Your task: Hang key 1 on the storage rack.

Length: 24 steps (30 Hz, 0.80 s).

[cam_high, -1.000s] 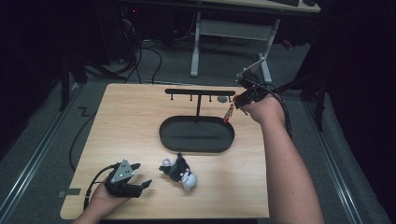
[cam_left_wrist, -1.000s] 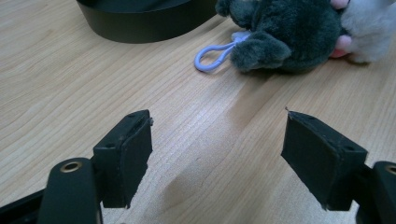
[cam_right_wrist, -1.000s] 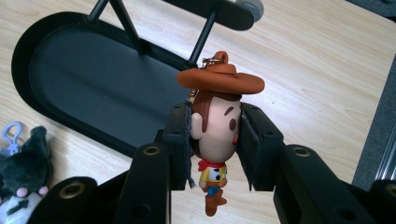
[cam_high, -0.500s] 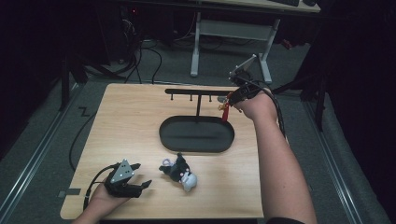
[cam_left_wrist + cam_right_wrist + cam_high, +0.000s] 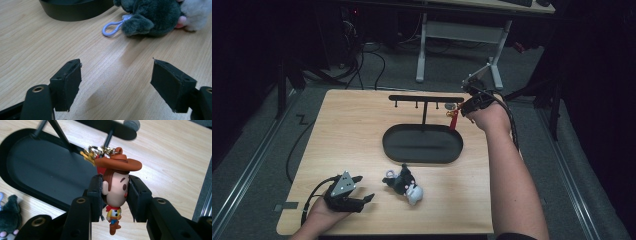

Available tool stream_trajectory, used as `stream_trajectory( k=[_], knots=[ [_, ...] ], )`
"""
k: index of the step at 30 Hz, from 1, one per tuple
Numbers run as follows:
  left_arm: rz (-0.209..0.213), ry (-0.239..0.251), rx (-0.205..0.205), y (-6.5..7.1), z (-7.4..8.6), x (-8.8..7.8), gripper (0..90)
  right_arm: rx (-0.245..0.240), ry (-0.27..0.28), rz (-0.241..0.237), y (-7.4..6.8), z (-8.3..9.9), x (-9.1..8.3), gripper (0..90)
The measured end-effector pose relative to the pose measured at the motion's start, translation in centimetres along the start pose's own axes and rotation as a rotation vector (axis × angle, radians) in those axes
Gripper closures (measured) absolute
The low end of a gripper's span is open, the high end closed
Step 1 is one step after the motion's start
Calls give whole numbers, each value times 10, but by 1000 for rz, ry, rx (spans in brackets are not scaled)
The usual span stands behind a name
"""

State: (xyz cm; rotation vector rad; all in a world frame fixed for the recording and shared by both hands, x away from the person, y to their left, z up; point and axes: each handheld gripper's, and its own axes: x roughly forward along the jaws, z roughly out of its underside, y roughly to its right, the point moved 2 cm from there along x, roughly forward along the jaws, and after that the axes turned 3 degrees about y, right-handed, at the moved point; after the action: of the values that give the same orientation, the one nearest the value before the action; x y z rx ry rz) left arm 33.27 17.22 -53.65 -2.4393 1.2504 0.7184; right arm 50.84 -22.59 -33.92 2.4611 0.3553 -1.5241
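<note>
Right gripper view: right tongs [image 5: 115, 195] clamp cowboy keychain [image 5: 115, 187] head; left gripper view: left tongs [image 5: 120, 85] wide, plush toy [image 5: 152, 17] ahead.

**Off to the side**

A plush toy [image 5: 403, 183] with a pale loop lies on the wooden table [image 5: 357, 135], near its front edge. Beyond the table stand a white desk frame [image 5: 460, 35] and loose cables [image 5: 362, 55] on the grey floor.

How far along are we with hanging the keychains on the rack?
Done: nothing visibly hangs free on the rack. In hand: the right claw is shut on the cowboy keychain, its ring up by the end peg. Left: the plush keychain lies on the table before the open left claw.
</note>
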Motion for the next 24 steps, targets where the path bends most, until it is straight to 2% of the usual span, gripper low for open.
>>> stream_trajectory(
  k=[9,18,20,21,24],
  knots=[
    [7,-12,6,1,0,2,244,9,-28,-7,6,12,17,661],
    [3,-10,9,2,0,3,244,4,-24,-18,4,15,29,657],
    [4,-11,9,2,0,3,244,0,-22,-10,3,14,32,615],
    [4,-11,9,2,0,3,244,-1,-20,-10,3,13,34,557],
    [6,-15,11,1,0,2,244,17,-17,-5,4,14,37,487]
  ],
)
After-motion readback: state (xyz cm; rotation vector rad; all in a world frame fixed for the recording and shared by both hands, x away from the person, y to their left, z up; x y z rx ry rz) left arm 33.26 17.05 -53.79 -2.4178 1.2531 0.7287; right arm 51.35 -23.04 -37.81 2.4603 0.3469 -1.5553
